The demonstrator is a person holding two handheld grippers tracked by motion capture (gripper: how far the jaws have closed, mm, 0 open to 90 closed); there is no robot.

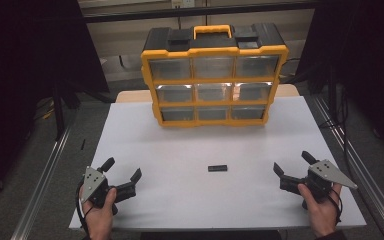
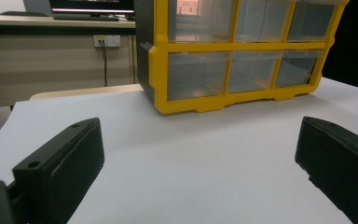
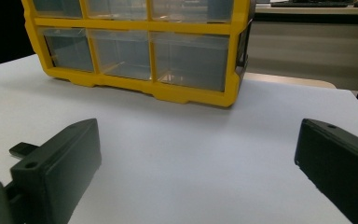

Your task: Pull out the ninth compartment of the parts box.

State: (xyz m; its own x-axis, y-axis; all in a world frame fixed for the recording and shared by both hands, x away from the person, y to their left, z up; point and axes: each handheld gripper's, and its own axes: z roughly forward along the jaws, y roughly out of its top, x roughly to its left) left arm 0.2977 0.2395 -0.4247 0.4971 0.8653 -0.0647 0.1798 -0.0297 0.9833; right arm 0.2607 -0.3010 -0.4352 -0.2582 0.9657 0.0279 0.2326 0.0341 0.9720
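**Inspector:** On the table [image 1: 180, 200], near its front edge, both grippers rest low, one at each front corner. Left gripper [image 1: 122, 169]: jaws spread wide, nothing between them. Right gripper [image 1: 292, 163]: the same, jaws wide and empty.

**Clerk:** And the part?

**Inspector:** Small black part [image 1: 217, 168] lies flat on the table, between the two grippers and somewhat nearer the right one, touched by neither. The right gripper view shows its end [image 3: 22, 150] just past the left-hand jaw.

**Clerk:** The cabinet?

**Inspector:** Yellow drawer cabinet [image 1: 214, 75] stands upright at the far edge, well apart from the part. Nine clear drawers in three rows, all pushed in; black top with a yellow handle [image 1: 212, 31]. Contents of the drawers cannot be made out.

**Clerk:** Hands?

**Inspector:** Left hand [image 1: 99, 216] and right hand [image 1: 322, 212] each grasp their gripper from behind.
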